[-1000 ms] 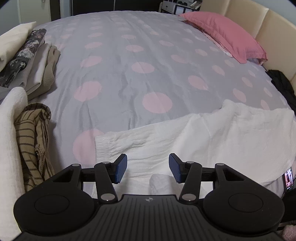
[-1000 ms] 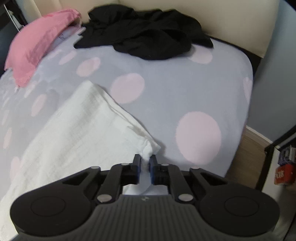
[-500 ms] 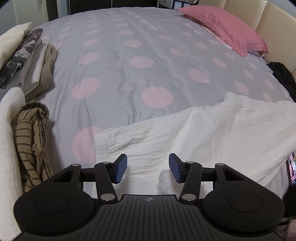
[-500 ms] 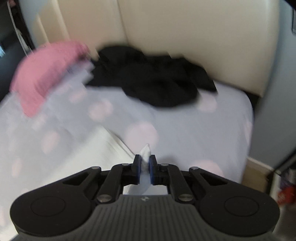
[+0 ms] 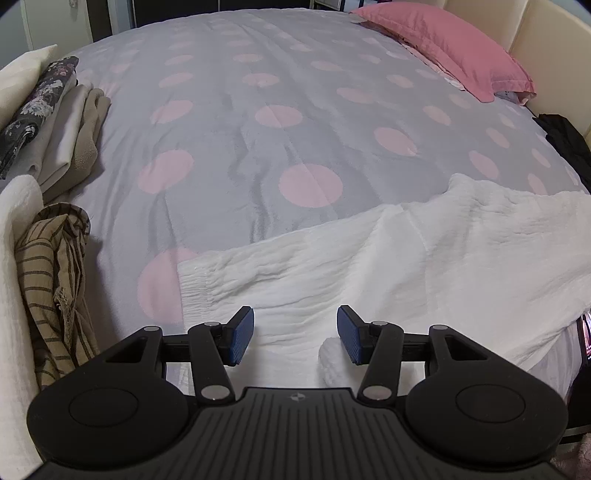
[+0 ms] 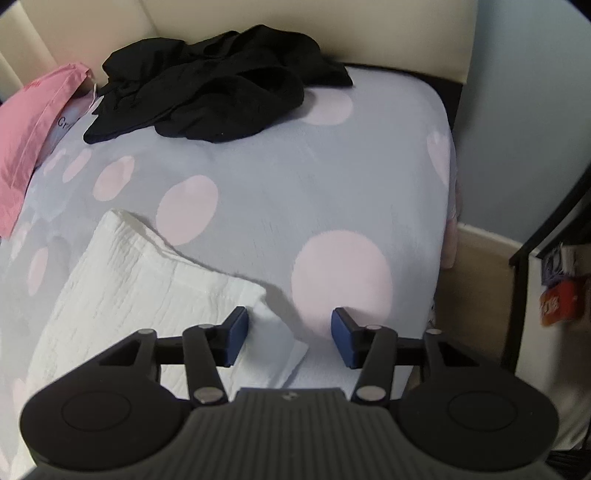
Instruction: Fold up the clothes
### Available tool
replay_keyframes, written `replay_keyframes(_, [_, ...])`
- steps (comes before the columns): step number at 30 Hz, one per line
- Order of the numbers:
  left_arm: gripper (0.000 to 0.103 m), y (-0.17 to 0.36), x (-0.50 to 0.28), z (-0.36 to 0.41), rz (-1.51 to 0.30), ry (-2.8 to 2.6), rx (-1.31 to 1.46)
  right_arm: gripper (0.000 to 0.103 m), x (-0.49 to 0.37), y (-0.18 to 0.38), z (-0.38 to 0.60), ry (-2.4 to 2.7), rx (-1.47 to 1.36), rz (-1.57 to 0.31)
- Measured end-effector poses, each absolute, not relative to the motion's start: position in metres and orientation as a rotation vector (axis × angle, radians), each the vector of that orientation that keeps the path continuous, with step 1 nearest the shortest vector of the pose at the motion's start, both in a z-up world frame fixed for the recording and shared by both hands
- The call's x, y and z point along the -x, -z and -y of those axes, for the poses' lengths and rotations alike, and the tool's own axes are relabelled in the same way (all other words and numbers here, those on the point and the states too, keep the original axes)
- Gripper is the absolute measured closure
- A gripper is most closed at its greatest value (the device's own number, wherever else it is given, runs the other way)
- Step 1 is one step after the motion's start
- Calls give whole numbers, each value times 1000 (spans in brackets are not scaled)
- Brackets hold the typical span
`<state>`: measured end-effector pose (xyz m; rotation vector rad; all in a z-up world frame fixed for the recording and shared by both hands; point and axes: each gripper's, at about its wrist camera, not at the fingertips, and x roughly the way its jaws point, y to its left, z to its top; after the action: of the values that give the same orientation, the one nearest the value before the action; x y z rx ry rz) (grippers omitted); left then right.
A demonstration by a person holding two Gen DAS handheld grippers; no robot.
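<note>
Left wrist view: left gripper [image 5: 295,334] jaws spread wide, gripping nothing, hovering over the near edge of the white garment [image 5: 388,266]. Garment lies flat across the near side of the bed [image 5: 258,147], elastic cuff [image 5: 194,284] pointing left, rest running off right. A small white fold of fabric sits just inside the right pad [image 5: 349,334]; can't tell if touching. Left edge: striped cloth [image 5: 48,280], above it a folded stack [image 5: 62,125]. Pink pillow [image 5: 443,44] far right, black clothes [image 5: 565,144] at the right edge.

Right wrist view: right gripper [image 6: 289,338] also released, jaws wide apart, empty. Garment corner [image 6: 280,343] lies on the bed between the pads, nearer the left one. Rest of the garment spreads to the lower left. Black clothes [image 6: 218,81] heaped by the headboard [image 6: 388,29], pillow [image 6: 29,122] at left.
</note>
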<state>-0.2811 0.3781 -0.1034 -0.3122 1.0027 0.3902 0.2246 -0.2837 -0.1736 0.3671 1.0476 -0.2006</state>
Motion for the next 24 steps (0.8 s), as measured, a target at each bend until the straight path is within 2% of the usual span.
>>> replay_keyframes(2, [55, 103, 280, -377, -1005, -393, 309, 53, -225, 175, 283, 188, -363, -1050])
replay_keyframes(7, [55, 101, 280, -376, -1000, -397, 308, 82, -227, 177, 275, 139, -345, -1058])
replay_keyframes(10, [55, 100, 281, -376, -995, -397, 309, 91, -228, 174, 271, 121, -318, -1050])
replay_keyframes(24, [55, 95, 283, -379, -984, -426, 349, 93, -211, 103, 224, -49, -363, -896])
